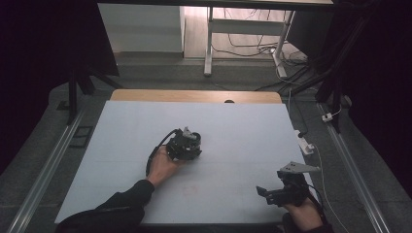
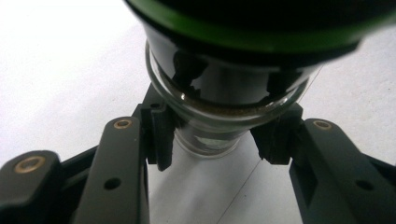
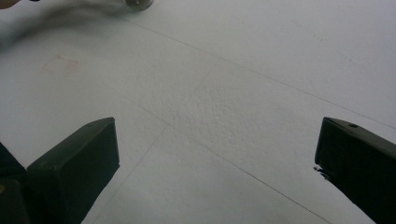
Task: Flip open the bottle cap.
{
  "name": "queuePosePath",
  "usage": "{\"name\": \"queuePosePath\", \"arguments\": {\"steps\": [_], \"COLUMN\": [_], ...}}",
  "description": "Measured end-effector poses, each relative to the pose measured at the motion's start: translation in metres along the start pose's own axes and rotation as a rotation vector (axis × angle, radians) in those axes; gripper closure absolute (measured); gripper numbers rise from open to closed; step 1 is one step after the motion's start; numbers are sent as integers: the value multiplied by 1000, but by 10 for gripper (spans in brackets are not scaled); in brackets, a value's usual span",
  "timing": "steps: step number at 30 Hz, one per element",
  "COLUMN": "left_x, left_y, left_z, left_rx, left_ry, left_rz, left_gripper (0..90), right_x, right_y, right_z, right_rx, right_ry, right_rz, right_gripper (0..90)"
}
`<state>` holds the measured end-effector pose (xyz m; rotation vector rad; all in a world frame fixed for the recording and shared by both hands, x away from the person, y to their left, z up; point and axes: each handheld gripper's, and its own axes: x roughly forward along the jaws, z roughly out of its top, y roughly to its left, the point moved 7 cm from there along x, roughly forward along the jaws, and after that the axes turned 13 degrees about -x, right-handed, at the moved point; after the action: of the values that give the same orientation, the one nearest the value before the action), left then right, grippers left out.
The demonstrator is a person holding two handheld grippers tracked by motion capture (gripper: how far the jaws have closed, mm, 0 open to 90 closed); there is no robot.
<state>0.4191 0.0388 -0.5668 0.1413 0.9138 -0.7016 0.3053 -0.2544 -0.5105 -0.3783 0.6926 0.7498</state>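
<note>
**Glass jar held near the middle of the tabletop**

The left gripper [image 2: 212,140] squeezes a round, shiny glass jar [image 2: 219,100] with a green band. The right gripper [image 3: 217,163] sits wide open over the bumpy white tabletop [image 1: 243,126], near its right front corner.

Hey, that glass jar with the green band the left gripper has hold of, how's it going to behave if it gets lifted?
The glass jar looks smooth and rounded, so it may slip between the left gripper's pads. It widens above the grip, so it could tip. Being glass, it is probably fragile.
</note>
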Motion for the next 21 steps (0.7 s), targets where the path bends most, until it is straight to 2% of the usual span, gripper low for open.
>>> {"name": "queuePosePath", "arguments": {"steps": [9, 13, 21], "left_x": [0, 0, 1], "left_y": [0, 0, 1], "left_z": [-1, -1, -2], "left_rx": [1, 4, 15], "left_ry": [-6, -11, -29], "left_rz": [-2, -3, -10], "left_gripper": [539, 539, 539], "right_x": [-3, -4, -6], "right_y": [-1, -1, 3], "right_z": [2, 3, 9], "right_rx": [-1, 4, -20], "right_ry": [-21, -38, -80], "right_rz": [-22, -20, -9], "right_gripper": [0, 0, 0]}}
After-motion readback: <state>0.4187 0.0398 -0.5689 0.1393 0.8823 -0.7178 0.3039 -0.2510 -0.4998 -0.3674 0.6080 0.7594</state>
